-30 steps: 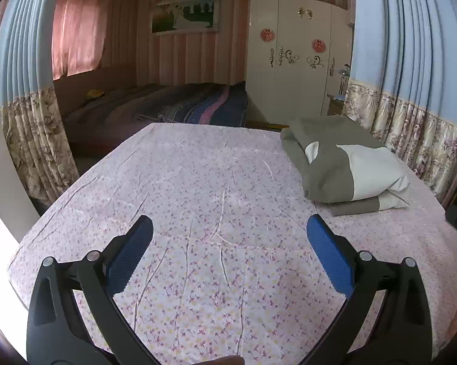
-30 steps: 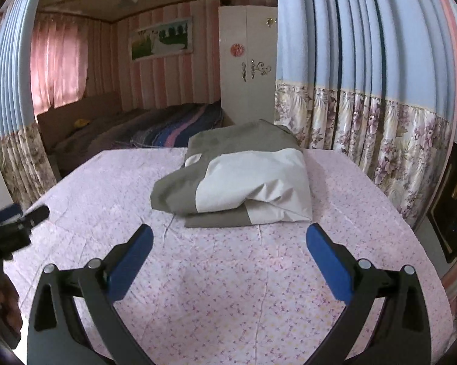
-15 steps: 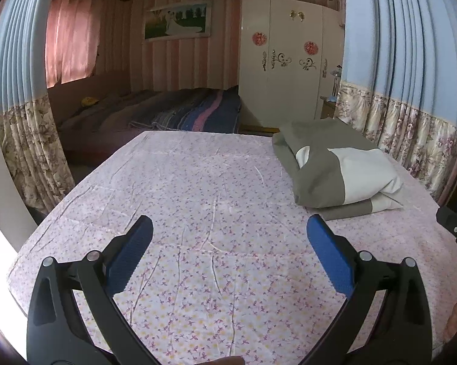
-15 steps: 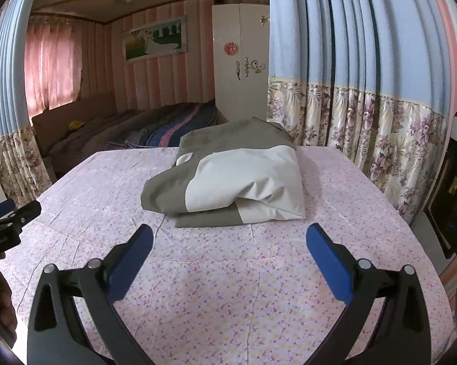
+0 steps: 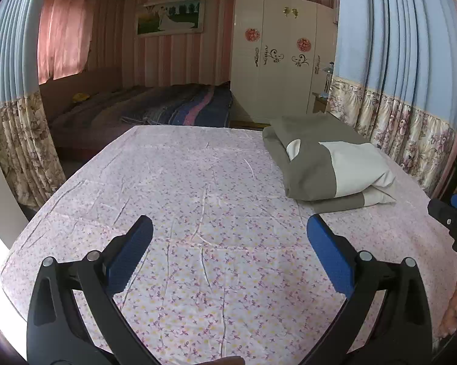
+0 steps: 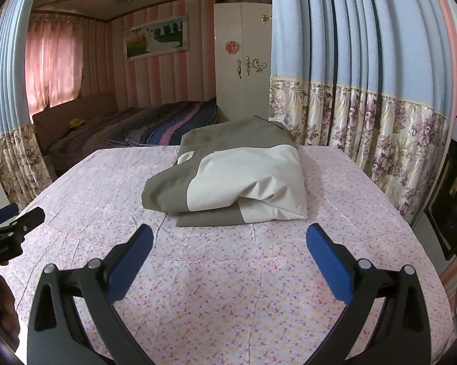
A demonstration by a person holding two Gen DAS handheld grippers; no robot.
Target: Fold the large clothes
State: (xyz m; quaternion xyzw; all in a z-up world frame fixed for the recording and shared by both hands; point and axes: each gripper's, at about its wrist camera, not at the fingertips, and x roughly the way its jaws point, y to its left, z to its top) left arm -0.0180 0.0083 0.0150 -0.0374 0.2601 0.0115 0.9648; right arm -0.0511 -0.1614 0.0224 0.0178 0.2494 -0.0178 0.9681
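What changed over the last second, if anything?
Both views shifted slightly: the folded garment looms larger for the right gripper and has slid sideways for the left gripper. Nothing was grasped or released; both stayed open, with the garment unmoved on the floral sheet.

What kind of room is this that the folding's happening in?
Most likely a home bedroom: a bed with a striped blanket at the back, a white wardrobe beside it, and long curtains. The garment lies on a floral sheet.
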